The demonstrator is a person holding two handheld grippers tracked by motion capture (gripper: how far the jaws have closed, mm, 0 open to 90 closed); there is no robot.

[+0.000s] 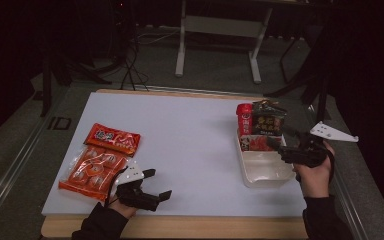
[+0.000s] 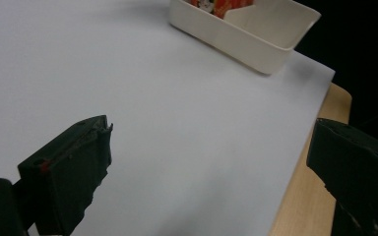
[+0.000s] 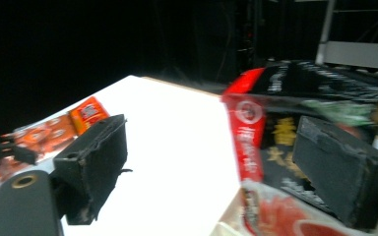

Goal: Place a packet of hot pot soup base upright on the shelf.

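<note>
Black jaws of the right gripper are standing wide apart with nothing between them, released; no pad is pressing on any packet. Just ahead of its fingertips, the red-and-black snack packets are standing upright at the far end of the white tray, a flatter red one lying under them. The nearer part of the tray is sitting bare. The right gripper is hovering over the tray's right rim, near the packets but apart from them.

Progress, as judged: packing appears partly done. Several packets are sitting in the tray, while two orange packets are lying on the white board at the far left, well apart from the tray.

The left gripper is resting near the board's front edge, just beside the orange packets, jaws spread and empty, pointing across bare board toward the tray. Those two packets are probably what remains to move.
</note>
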